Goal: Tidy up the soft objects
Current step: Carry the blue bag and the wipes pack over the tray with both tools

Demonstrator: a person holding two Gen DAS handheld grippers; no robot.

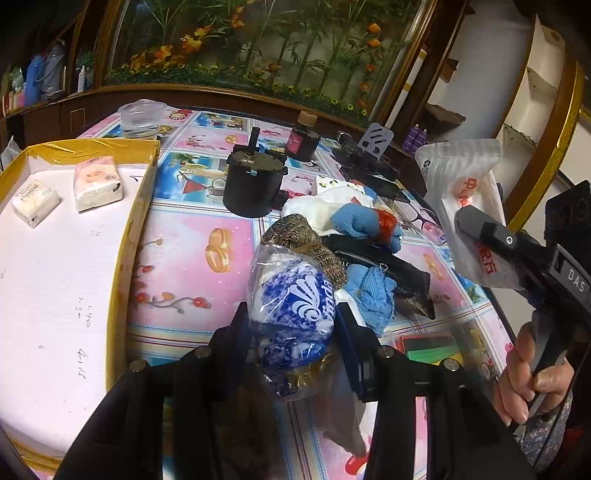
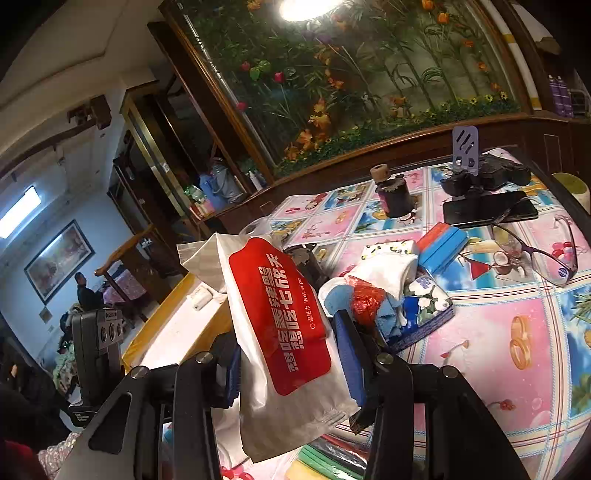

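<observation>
Blue-and-white marbled plastic-wrapped soft pack [image 1: 291, 314]; white wet-wipe pouch [image 2: 280, 332] bearing a red label; pink-and-blue pictured cloth covers the bench [image 1: 192, 258]; gold-rimmed white box [image 1: 55, 277]; blue knitted cloth [image 1: 369, 291]

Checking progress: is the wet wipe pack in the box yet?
No. The wipe pack is held in the right tongs, above the table, outside the box.

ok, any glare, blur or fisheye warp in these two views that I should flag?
Left wrist: even light, strong fisheye bending the yellow box rim; the blue-white packet in the left claw is sharp, its wrap glinting. Right wrist: blown-out ceiling lamp at top; wet wipe pack readable.
</observation>
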